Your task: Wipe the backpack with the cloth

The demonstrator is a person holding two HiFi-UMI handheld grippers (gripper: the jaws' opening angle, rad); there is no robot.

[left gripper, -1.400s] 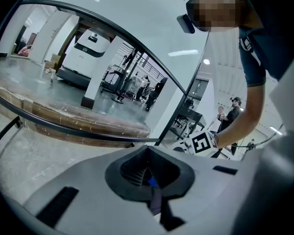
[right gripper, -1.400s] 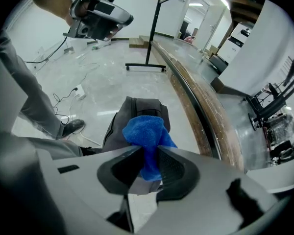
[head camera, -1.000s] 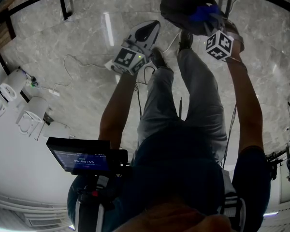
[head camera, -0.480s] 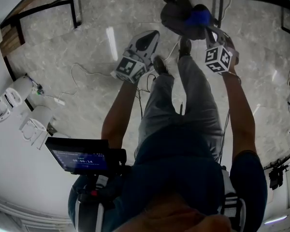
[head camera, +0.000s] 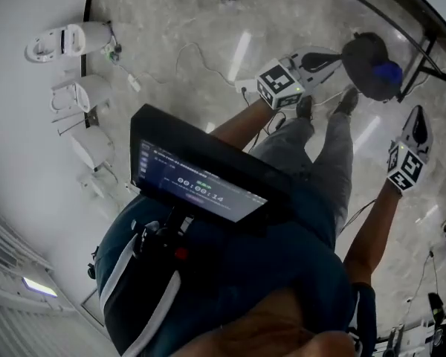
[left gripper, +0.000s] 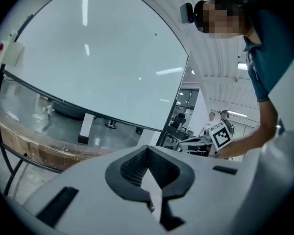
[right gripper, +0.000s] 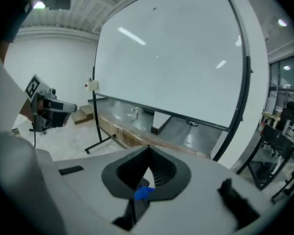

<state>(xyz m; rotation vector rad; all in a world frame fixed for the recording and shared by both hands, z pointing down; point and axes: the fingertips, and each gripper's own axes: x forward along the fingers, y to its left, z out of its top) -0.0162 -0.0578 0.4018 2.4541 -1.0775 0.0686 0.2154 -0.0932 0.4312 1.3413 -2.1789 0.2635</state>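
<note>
The dark backpack [head camera: 363, 56] lies on the marble floor past the person's shoes. The blue cloth [head camera: 389, 72] rests on its right side, with no gripper touching it. My left gripper [head camera: 333, 56] is raised to the left of the backpack, and its jaws [left gripper: 148, 151] are shut and empty. My right gripper [head camera: 420, 114] is raised to the right of the backpack and clear of it. Its jaws [right gripper: 149, 152] are shut, with only a small blue scrap [right gripper: 144, 193] showing at their root. Each gripper view looks out level at a whiteboard, not at the backpack.
A large whiteboard [right gripper: 176, 58] stands on a black frame [right gripper: 99, 142] over a low wooden ledge [left gripper: 39, 148]. White devices [head camera: 67, 40] and a cable [head camera: 197, 50] lie by the wall. A screen [head camera: 197, 188] hangs at the person's chest. People stand in the far background [left gripper: 220, 116].
Both grippers have risen off the backpack. The right one has come away from the blue cloth, which stays on the backpack. The head view has swung round.
</note>
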